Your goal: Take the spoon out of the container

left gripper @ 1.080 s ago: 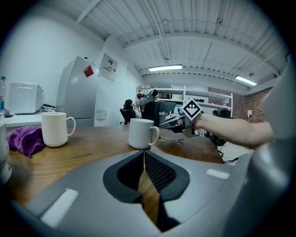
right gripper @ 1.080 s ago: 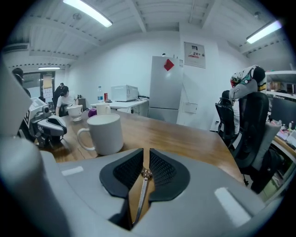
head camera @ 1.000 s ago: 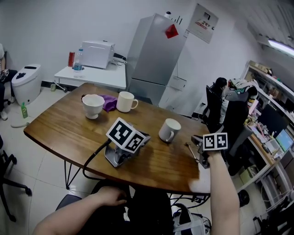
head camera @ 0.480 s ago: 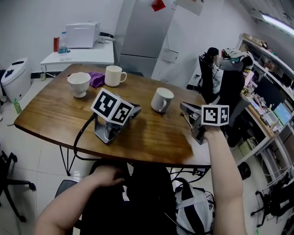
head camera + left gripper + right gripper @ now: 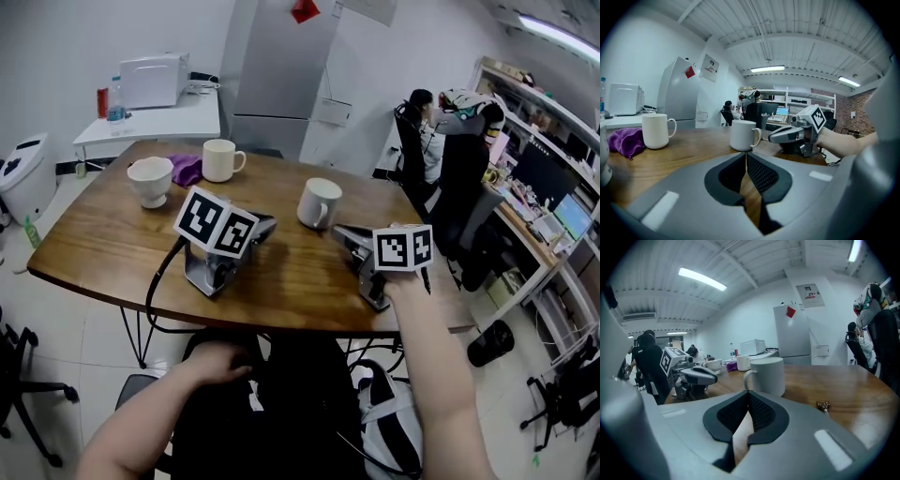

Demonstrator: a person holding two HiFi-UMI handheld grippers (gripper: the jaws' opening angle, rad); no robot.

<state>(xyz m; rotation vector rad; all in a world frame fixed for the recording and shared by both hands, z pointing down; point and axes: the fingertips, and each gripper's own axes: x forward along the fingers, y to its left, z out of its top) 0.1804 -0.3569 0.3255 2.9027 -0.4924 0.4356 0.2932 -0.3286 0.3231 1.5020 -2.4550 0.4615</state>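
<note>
A white mug (image 5: 318,202) (image 5: 743,135) (image 5: 769,375) stands upright at mid-table; I cannot see inside it. A person's right hand holds my right gripper (image 5: 339,231) (image 5: 771,138) low over the table, just right of the mug. Its jaws are shut with nothing between them and point at the mug. A small brassy piece (image 5: 822,405), perhaps a spoon's end, lies on the wood to the right of those jaws. No spoon shows in the head view. My left gripper (image 5: 267,223) (image 5: 712,378) rests unheld on the table left of the mug, jaws shut and empty.
A second white mug (image 5: 218,159) (image 5: 656,131), a white cup (image 5: 150,179) and a purple cloth (image 5: 187,170) sit at the far left of the wooden table (image 5: 94,246). Behind are a fridge (image 5: 272,56), a side table (image 5: 150,119) and a seated person (image 5: 417,105) at desks.
The right gripper has moved left across the table, closer to the mug. A thin spoon-like piece seen by its jaws a second ago is out of the head view. The left gripper stays put.
</note>
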